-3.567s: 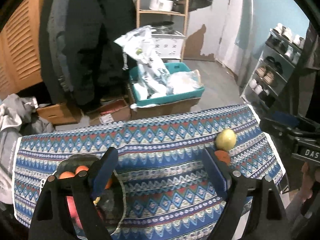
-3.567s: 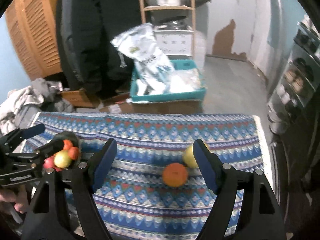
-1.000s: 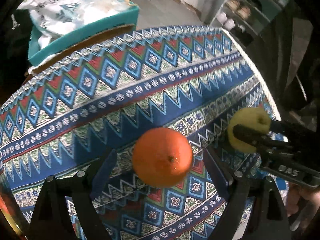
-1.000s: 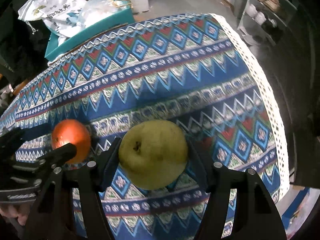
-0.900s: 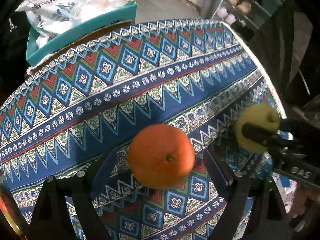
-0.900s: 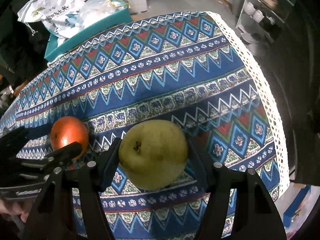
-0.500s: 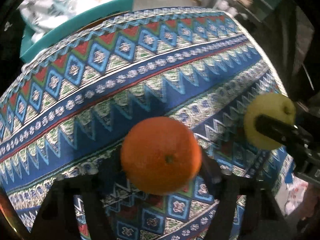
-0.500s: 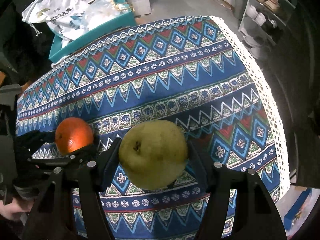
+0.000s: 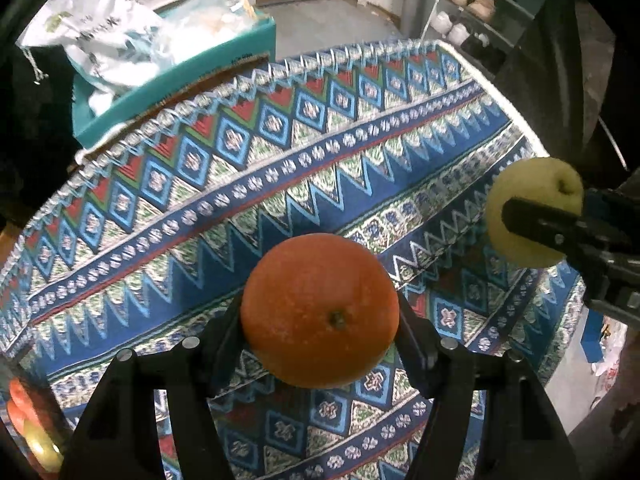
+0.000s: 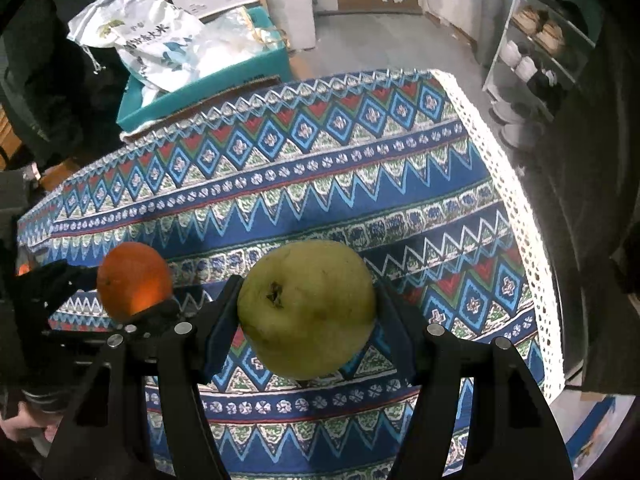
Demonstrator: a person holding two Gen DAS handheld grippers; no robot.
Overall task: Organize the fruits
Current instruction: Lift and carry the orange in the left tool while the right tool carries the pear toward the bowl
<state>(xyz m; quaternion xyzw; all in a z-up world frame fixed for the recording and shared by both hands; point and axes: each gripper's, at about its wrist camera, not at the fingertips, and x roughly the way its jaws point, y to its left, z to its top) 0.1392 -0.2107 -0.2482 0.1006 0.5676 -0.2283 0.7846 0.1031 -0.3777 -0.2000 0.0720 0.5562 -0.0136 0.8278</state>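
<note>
The patterned tablecloth (image 9: 280, 152) is spread below both grippers. The pear (image 10: 307, 309) is clamped in the right gripper (image 10: 308, 316) above the cloth's right end, and just to its left the orange (image 9: 319, 314) is gripped by the left gripper (image 9: 320, 320), whose fingers have just been closing on it.

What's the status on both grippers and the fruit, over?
Left gripper has just closed, clamped on the orange. Right gripper clamped on the pear. Both fruits held over the patterned tablecloth. Nothing in the way.
</note>
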